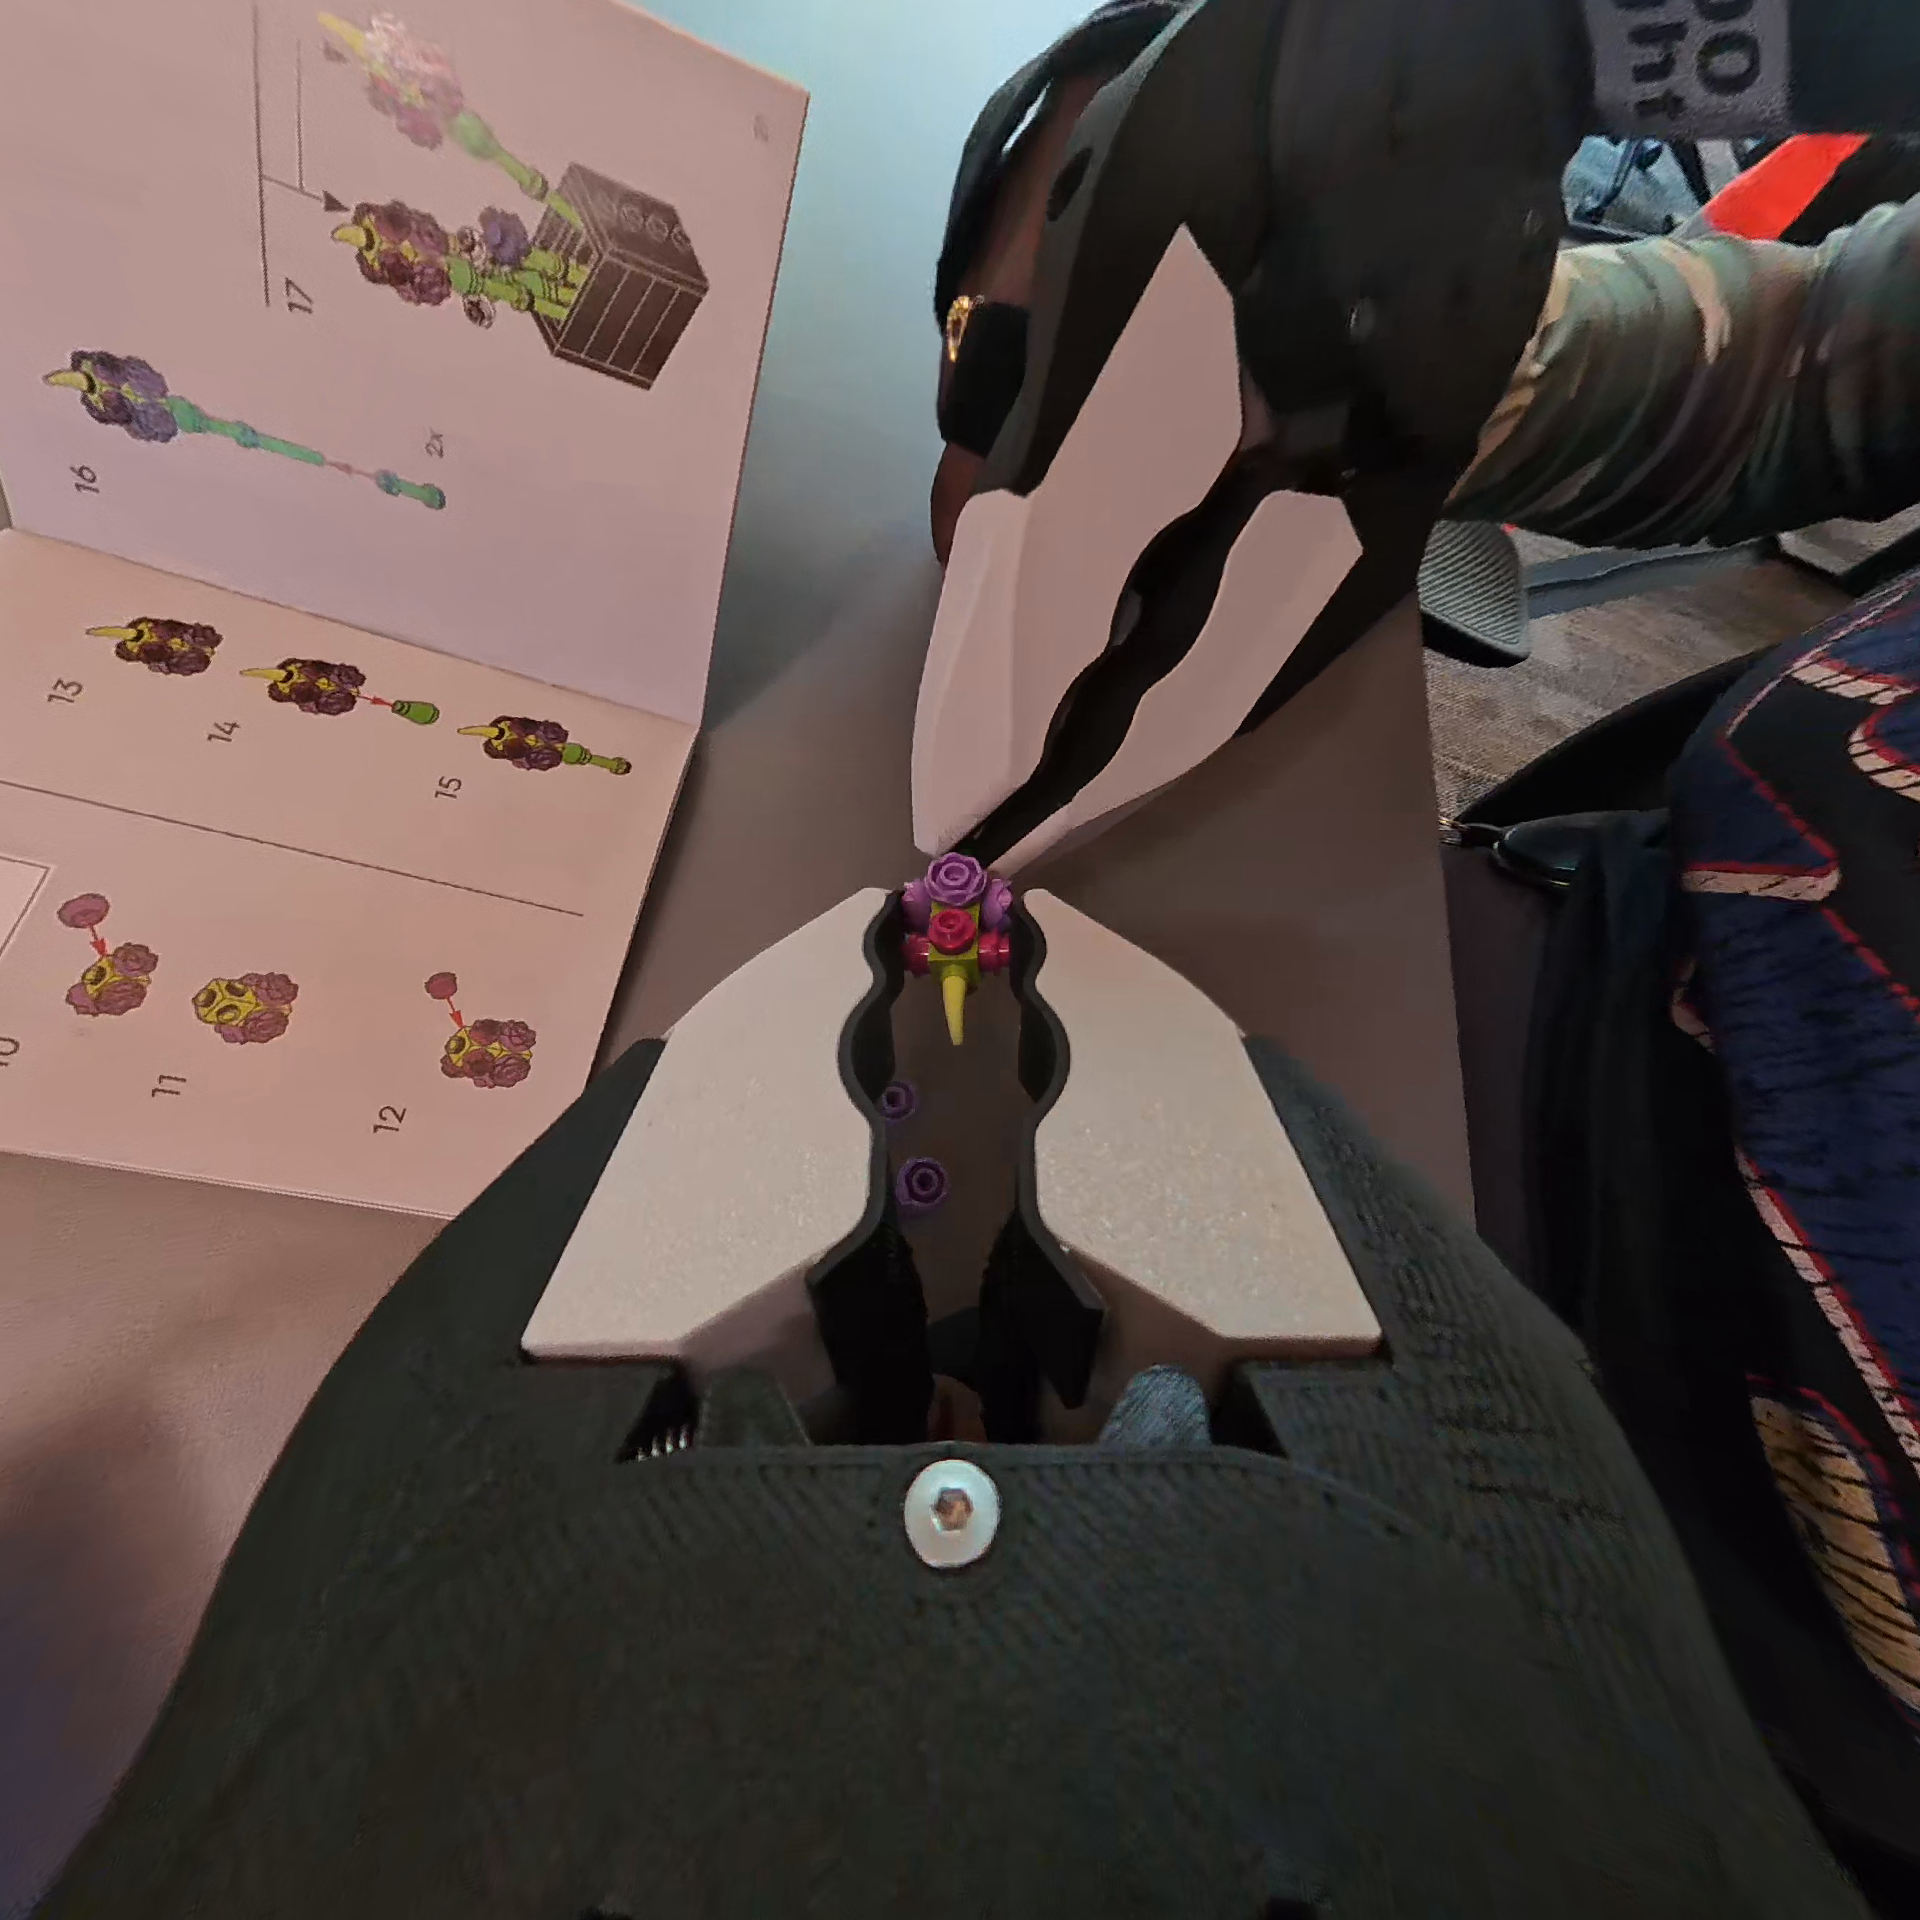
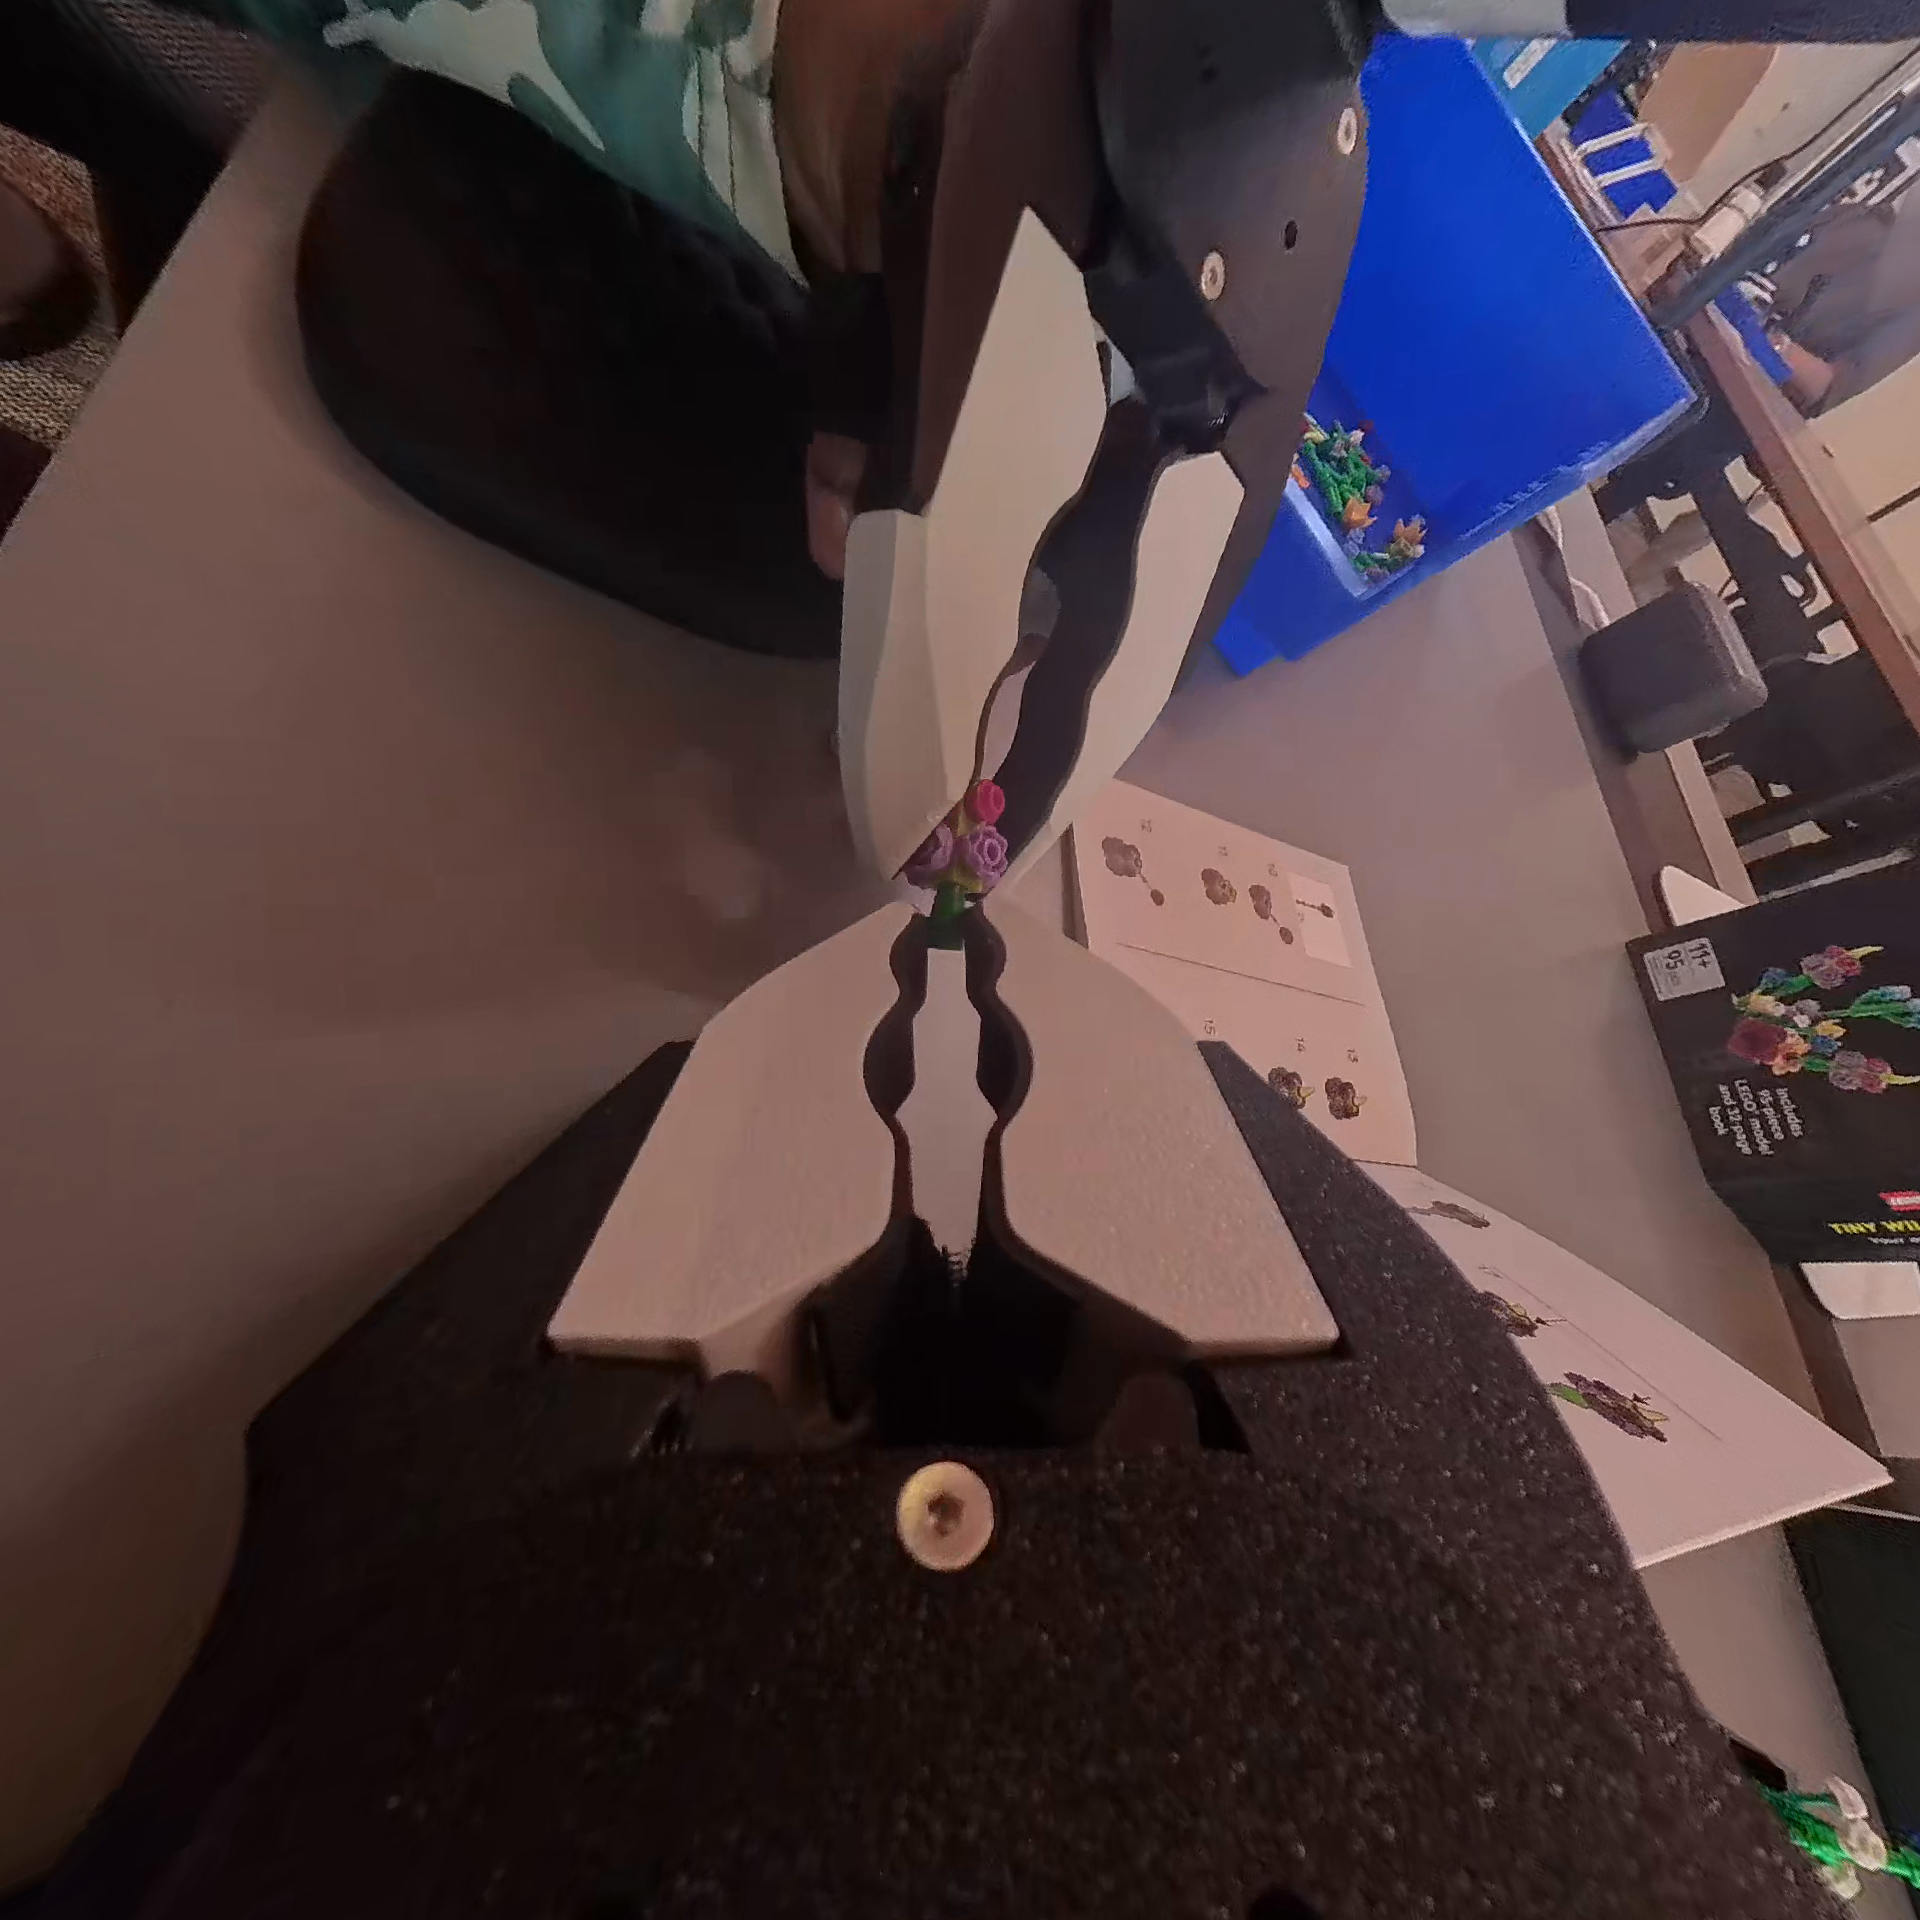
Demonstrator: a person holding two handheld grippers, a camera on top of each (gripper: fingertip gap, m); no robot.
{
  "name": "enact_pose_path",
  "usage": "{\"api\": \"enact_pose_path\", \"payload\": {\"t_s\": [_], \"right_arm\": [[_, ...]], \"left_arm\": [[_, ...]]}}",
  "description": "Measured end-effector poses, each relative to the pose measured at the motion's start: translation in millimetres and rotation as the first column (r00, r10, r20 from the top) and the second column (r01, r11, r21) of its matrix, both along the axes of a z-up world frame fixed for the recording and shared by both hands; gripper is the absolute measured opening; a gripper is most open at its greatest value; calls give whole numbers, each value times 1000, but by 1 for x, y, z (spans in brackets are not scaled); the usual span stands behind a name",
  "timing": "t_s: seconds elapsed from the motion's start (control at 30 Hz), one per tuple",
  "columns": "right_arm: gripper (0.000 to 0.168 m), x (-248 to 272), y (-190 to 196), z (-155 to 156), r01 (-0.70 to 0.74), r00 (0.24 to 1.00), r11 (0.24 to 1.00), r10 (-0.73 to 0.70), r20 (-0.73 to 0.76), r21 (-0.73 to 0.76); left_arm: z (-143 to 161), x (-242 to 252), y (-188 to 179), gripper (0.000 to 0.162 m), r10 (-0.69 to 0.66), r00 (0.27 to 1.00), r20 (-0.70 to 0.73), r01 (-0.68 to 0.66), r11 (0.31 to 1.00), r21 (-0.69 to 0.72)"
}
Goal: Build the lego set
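Note:
My left gripper (image 1: 954, 902) is shut on a small flower cluster (image 1: 952, 927) of purple and magenta blossoms on a lime core. The cluster's lime spike (image 1: 956, 1013) points back toward the camera. My right gripper (image 1: 971, 840) comes in from above, tip to tip with the left, its jaws closed against the cluster's far side. In the right wrist view my right gripper (image 2: 945, 923) is shut on a small green stem piece (image 2: 945, 916) that meets the cluster (image 2: 971, 850) held by the left gripper (image 2: 951, 868). Both are held above the table.
Two loose purple blossoms (image 1: 921, 1182) lie on the table under the left fingers. The open instruction booklet (image 1: 364, 644) lies at left. A blue bin (image 2: 1475, 343) with loose pieces, a black set box (image 2: 1797, 1101) and a green-and-white flower assembly (image 2: 1834, 1844) are also there. A person's sleeve (image 1: 1683, 364) is at right.

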State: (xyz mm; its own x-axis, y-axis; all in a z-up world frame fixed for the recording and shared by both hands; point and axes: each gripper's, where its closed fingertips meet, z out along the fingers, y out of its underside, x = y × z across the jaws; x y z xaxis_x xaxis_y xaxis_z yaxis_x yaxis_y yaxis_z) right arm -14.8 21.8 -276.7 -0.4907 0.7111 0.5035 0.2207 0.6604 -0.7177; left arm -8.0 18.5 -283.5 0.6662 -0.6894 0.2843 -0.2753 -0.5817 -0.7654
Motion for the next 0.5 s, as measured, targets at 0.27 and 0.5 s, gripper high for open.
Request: {"api": "enact_pose_path", "payload": {"t_s": [0.27, 0.5], "right_arm": [[0, -2, -8, 9, -41, 999, 995, 38, -37, -86], [0, 2, 10, 2, 23, 999, 991, -19, 30, -131]], "left_arm": [[-16, 7, -6, 20, -74, 990, -119, 70, 997, -38], [5, -4, 4, 20, 34, 998, 59, -34, 999, -3]]}}
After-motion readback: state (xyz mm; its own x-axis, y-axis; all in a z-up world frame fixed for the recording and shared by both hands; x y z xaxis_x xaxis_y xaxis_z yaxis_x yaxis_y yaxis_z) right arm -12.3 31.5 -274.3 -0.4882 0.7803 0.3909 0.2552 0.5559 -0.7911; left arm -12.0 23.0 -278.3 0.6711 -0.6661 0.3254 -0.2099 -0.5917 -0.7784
